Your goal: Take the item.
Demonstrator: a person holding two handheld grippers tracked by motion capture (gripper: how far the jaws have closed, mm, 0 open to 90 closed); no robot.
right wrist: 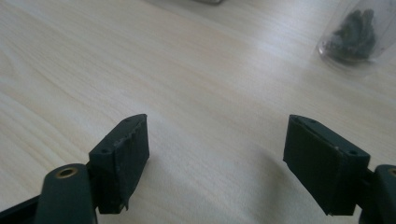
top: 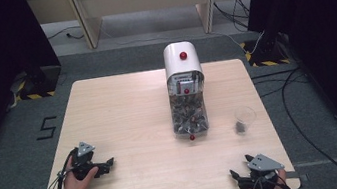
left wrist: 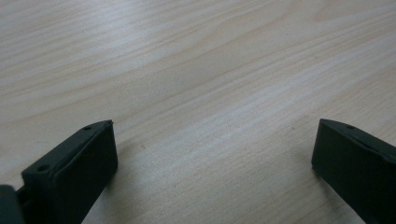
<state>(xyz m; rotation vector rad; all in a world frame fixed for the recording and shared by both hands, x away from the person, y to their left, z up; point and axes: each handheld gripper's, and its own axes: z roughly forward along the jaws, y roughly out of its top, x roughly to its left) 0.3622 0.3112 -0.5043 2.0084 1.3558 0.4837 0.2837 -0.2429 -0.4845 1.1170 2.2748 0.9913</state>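
Observation:
A white dispenser (top: 186, 89) with red knobs and a clear chute of dark pieces stands at the table's middle back. A clear plastic cup (top: 244, 119) with a few dark pieces at its bottom stands to its right; the cup (right wrist: 357, 32) also appears at the top right of the right gripper view. My left gripper (top: 110, 163) rests near the front left, held by a hand; its jaws stand wide apart over bare wood (left wrist: 215, 135). My right gripper (top: 238, 171) lies at the front right edge, open, with nothing between its jaws (right wrist: 217, 144).
The light wooden table (top: 124, 116) has bare wood between the grippers and the dispenser. Dark curtains flank the scene. Cables run over the grey floor at the right (top: 287, 92), and wooden legs of other furniture (top: 85, 21) stand behind.

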